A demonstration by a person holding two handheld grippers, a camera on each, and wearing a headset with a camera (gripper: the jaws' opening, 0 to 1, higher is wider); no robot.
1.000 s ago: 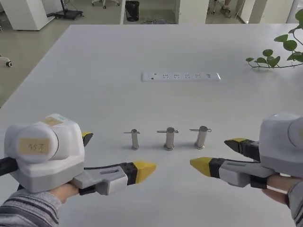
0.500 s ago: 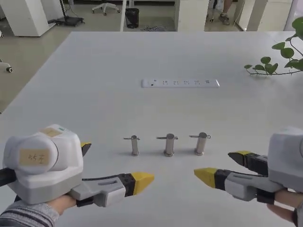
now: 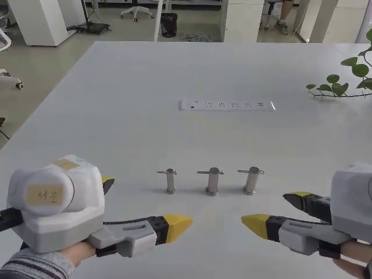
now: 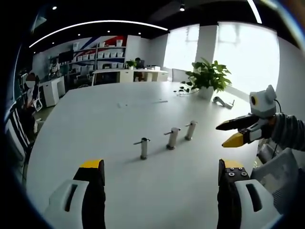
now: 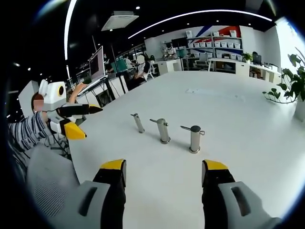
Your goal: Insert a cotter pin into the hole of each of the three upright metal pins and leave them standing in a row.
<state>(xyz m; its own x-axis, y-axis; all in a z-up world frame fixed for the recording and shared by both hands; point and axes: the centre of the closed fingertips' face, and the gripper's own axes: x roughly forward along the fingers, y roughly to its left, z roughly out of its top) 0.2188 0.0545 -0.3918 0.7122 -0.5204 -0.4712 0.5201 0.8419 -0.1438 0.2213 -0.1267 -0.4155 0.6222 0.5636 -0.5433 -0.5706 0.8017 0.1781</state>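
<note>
An open-plan office: wheeled swivel chairs (image 3: 135,10) beyond the broad white tabletop (image 3: 116,116), a long white power strip (image 3: 227,105), dark desk monitors (image 5: 100,62), box-filled shelves (image 4: 93,59).

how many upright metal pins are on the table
3, standing in a row on the white table: left pin, middle pin, right pin. None seems hidden.

- The left pin (image 3: 170,181), middle pin (image 3: 213,181) and right pin (image 3: 251,181) stand in a row on the table (image 3: 116,116), in the lower middle of the head view.
- The power strip (image 3: 226,105) lies behind them, above the middle.
- The plant (image 3: 349,75) is at the upper right edge.
- The left gripper (image 3: 145,202) is at the lower left and the right gripper (image 3: 265,208) at the lower right, both in front of the row, not touching it.
</note>
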